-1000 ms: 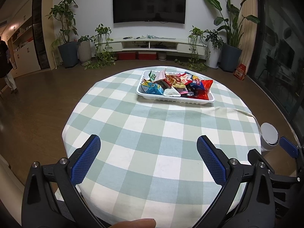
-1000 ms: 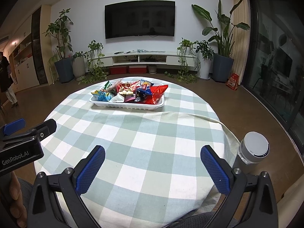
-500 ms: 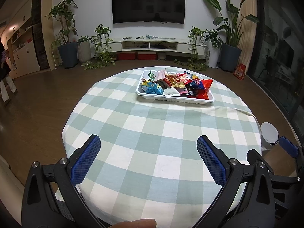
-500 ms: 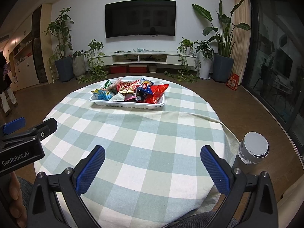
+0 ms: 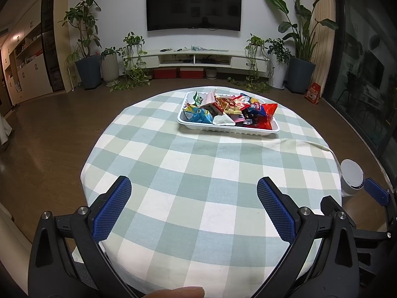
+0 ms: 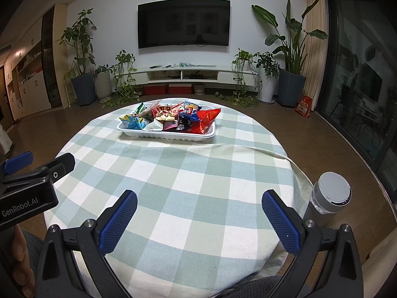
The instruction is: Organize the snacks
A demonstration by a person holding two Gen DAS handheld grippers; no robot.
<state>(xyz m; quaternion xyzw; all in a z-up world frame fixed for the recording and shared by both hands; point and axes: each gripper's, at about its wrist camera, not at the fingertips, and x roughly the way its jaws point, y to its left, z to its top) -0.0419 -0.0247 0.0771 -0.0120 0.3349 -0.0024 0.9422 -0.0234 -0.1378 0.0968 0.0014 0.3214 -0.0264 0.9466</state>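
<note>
One clear brand name in view, and little else legible.

In the right wrist view, white lettering "GenRobot.AI" runs along the black body of the left gripper [image 6: 37,171], down at the frame's left edge. The snack packets [image 6: 173,120] heaped in the white tray [image 6: 166,136] carry print, but it is too small and blurred to read. The red bag on the floor [image 6: 304,106] by the glass door shows markings, also unreadable.
</note>
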